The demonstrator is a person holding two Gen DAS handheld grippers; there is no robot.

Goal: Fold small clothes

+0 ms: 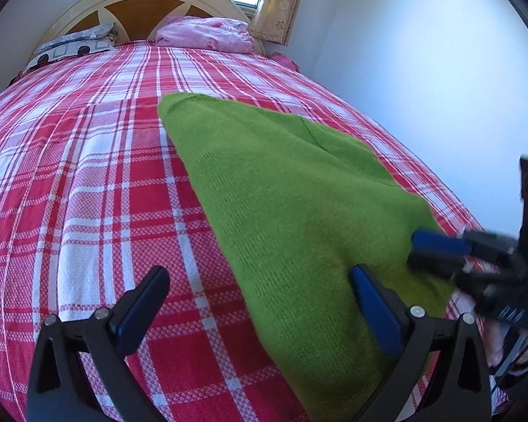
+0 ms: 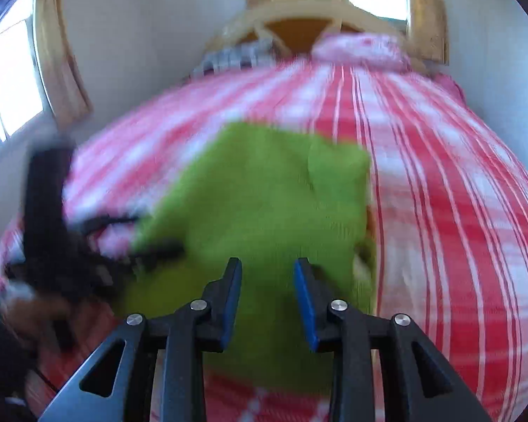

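A green knitted garment (image 1: 292, 211) lies folded flat on the red and white checked bedspread (image 1: 88, 183). My left gripper (image 1: 260, 281) is open wide just above the bed, its right finger over the garment's near left edge. My right gripper (image 2: 267, 274) is open and empty above the garment's near end (image 2: 264, 204); this view is blurred by motion. The right gripper also shows in the left wrist view (image 1: 426, 249) at the garment's right edge. The left gripper appears as a dark blur in the right wrist view (image 2: 148, 235).
A wooden headboard (image 1: 148, 3) with a pink bundle (image 1: 204, 33) and a patterned pillow (image 1: 70, 47) stands at the far end. A white wall (image 1: 422, 70) runs along the bed's right side. Curtained windows (image 2: 14, 81) are on the left and behind the bed.
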